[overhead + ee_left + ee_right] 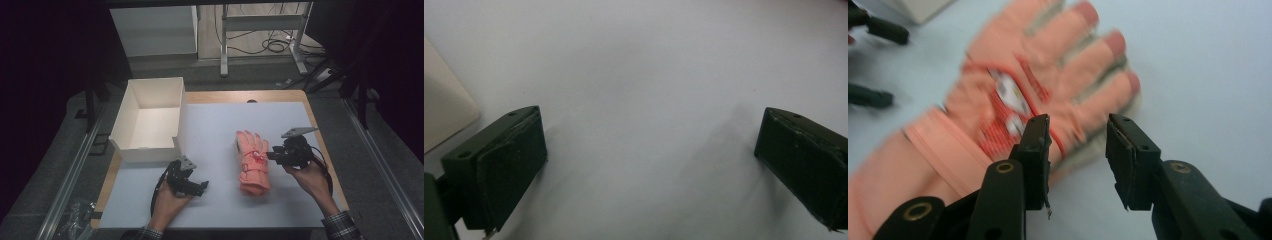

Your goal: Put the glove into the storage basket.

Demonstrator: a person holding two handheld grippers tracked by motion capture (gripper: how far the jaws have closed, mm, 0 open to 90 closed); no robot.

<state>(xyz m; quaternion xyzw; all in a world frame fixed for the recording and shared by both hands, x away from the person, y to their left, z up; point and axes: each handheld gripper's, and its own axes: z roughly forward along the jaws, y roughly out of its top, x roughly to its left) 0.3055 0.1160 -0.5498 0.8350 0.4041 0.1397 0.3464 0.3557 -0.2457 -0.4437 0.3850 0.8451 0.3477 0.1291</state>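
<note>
Cardboard, white and open-topped, forms the box [150,120] beyond our left gripper [200,188], whose jaws stand spread over bare table [220,130]. Our right gripper [270,156] points sideways at the salmon-pink padded glove [252,160] just beside its tips, jaws parted, pinching nothing.
</note>
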